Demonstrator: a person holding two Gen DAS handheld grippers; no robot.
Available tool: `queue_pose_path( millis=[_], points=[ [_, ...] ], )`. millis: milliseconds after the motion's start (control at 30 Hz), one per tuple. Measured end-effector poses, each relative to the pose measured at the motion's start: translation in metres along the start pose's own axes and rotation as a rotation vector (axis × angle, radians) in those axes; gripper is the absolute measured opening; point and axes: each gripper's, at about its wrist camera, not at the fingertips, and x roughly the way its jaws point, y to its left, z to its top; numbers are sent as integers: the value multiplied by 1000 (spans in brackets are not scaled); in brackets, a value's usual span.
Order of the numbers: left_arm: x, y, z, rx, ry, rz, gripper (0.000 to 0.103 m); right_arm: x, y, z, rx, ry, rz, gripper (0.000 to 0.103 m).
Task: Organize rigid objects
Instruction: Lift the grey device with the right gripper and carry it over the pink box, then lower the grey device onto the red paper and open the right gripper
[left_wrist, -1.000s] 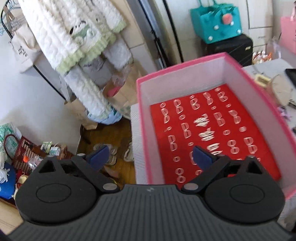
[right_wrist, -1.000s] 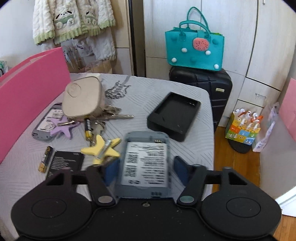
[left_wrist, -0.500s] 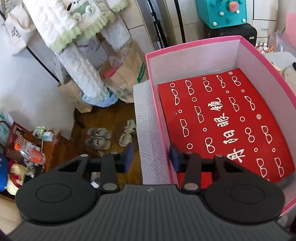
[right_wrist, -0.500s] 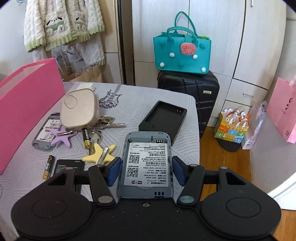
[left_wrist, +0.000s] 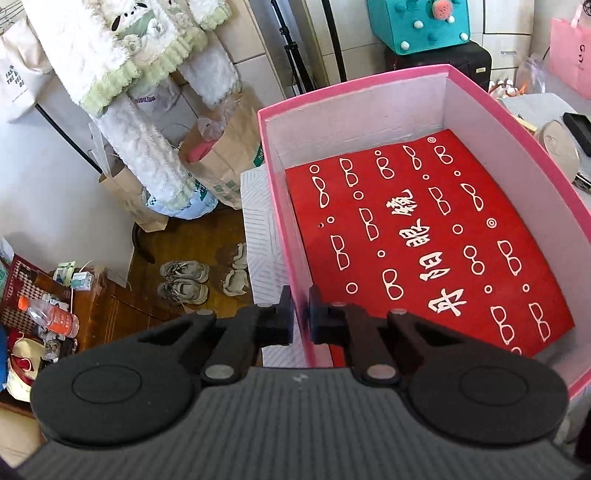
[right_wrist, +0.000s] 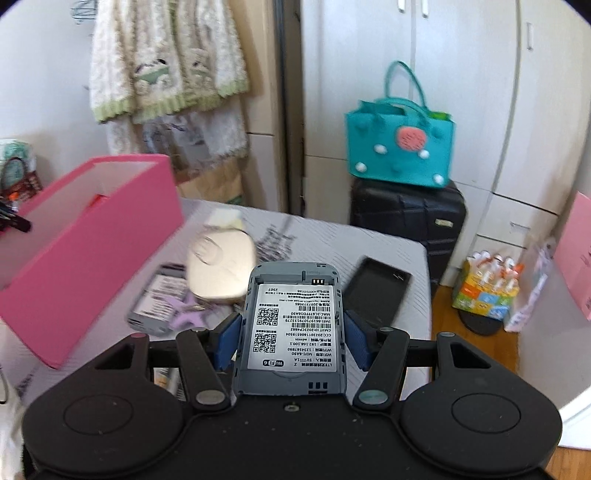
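Note:
My left gripper (left_wrist: 301, 310) is shut on the near-left wall of a pink box (left_wrist: 280, 206) with a red patterned bottom, one finger outside and one inside. The box also shows in the right wrist view (right_wrist: 92, 236), at the left. My right gripper (right_wrist: 293, 332) is shut on a grey wifi device (right_wrist: 293, 328) with its labelled back open, held above the grey table (right_wrist: 388, 251). Below lie a beige pouch (right_wrist: 221, 266), a second grey device (right_wrist: 159, 299) with a purple star (right_wrist: 186, 315) on it, and a black tray (right_wrist: 376, 291).
A black suitcase (right_wrist: 406, 214) with a teal bag (right_wrist: 399, 147) on it stands past the table's far edge. A box of small bottles (right_wrist: 487, 291) is on the floor at the right. Coats (left_wrist: 140, 92), paper bags and shoes (left_wrist: 184, 280) are left of the table.
My left gripper has closed from wide open onto the box's left wall. My right gripper has lifted the wifi device off the table and swung toward the box.

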Motion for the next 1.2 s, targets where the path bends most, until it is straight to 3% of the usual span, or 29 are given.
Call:
queue_pose_path(
  millis=[333,667,900,1100,1200],
  points=[
    [-12,-13,-2,68,-34,-21,7,-10,68,52,-165,-32,220,65],
    [-11,-19,0,101,-60,-71,8,17,156,87,-381,37,356,65],
    [-8,-17,-3,102,-54,-80,8,96,216,123,-508,209,410,65],
    [-16,-19,-10,116,-74,-79,8,164,256,141,-503,394,382,65],
    [-16,-19,-12,112,-83,-82,8,191,269,140,-505,465,323,64]
  ],
)
